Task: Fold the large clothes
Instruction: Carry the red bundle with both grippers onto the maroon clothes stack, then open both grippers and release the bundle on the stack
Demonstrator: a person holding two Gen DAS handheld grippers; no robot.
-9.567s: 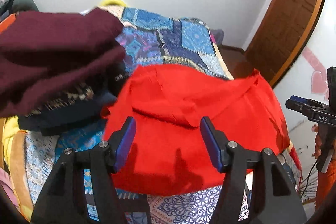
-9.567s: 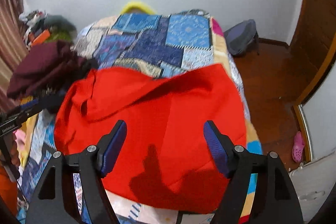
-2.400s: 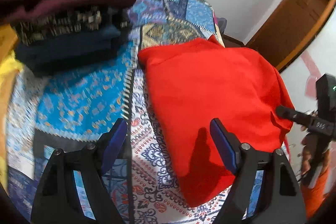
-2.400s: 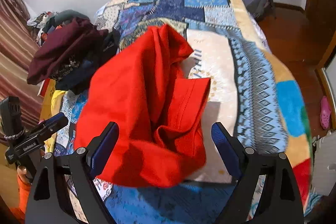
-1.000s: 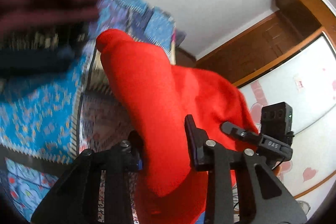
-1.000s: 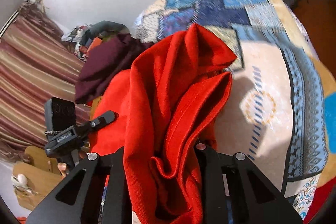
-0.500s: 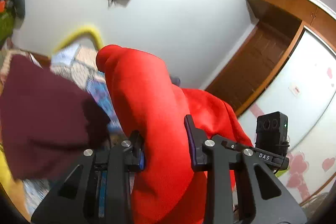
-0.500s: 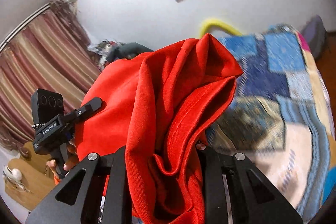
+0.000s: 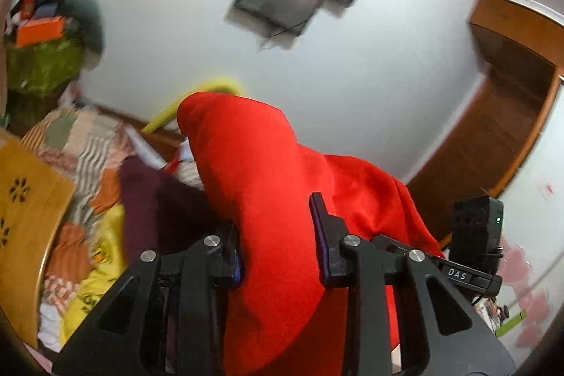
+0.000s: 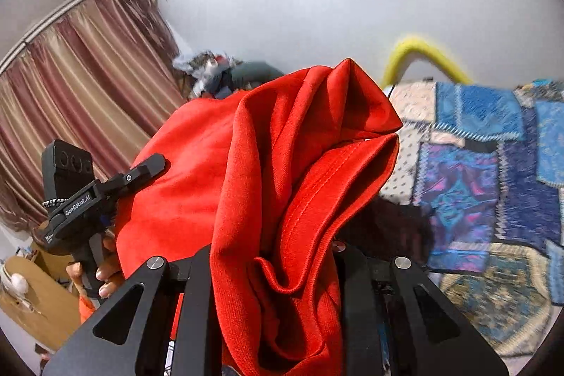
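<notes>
Your left gripper (image 9: 278,245) is clamped on a thick fold of the red garment (image 9: 268,185), lifted above the maroon clothing (image 9: 158,199) stacked at the bed's left edge. To the right, your right gripper (image 10: 273,256) is clamped on the garment's bunched hem, holding it in the air, with the patchwork bedspread (image 10: 493,182) behind it.

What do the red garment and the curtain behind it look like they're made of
The red garment looks like a matte knit, maybe cotton jersey or light fleece: it drapes in soft rounded folds and has a double-stitched hem. The curtain looks like a smooth woven fabric with a slight satin sheen, judging by the glossy highlights along its vertical stripes. Neither fibre can be confirmed by sight.
</notes>
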